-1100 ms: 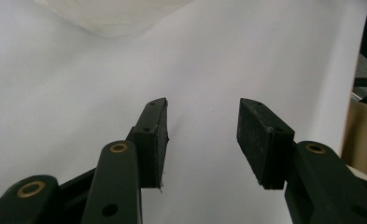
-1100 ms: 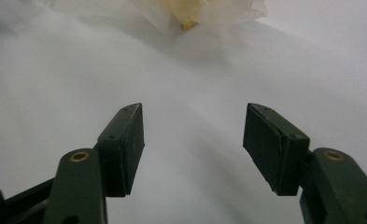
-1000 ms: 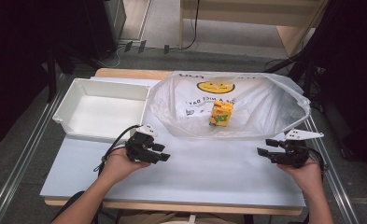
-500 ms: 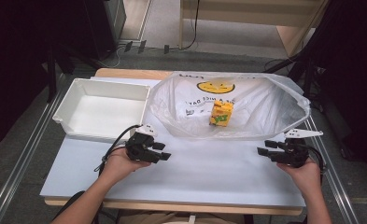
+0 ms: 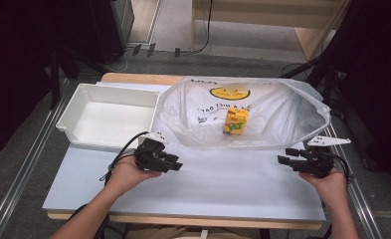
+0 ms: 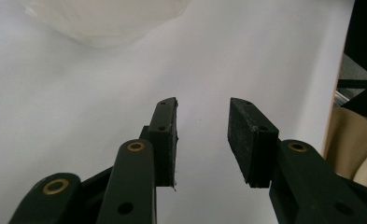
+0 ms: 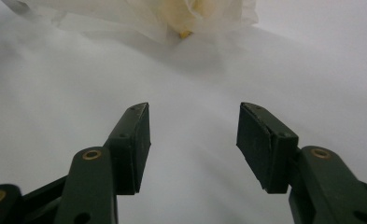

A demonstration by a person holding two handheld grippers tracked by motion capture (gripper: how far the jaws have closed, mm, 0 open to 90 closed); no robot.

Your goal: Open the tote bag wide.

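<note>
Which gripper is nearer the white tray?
Left. The left gripper sits just below the white tray's near right corner, jaws open and empty. The right gripper is far across the table, beyond the plastic bag, also open and empty.

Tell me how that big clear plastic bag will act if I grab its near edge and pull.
The plastic bag looks thin and crinkled, so it will probably fold and stretch, not slide stiffly. The yellow carton inside may tip or shift as the film moves. The smooth white table likely offers little drag.
</note>
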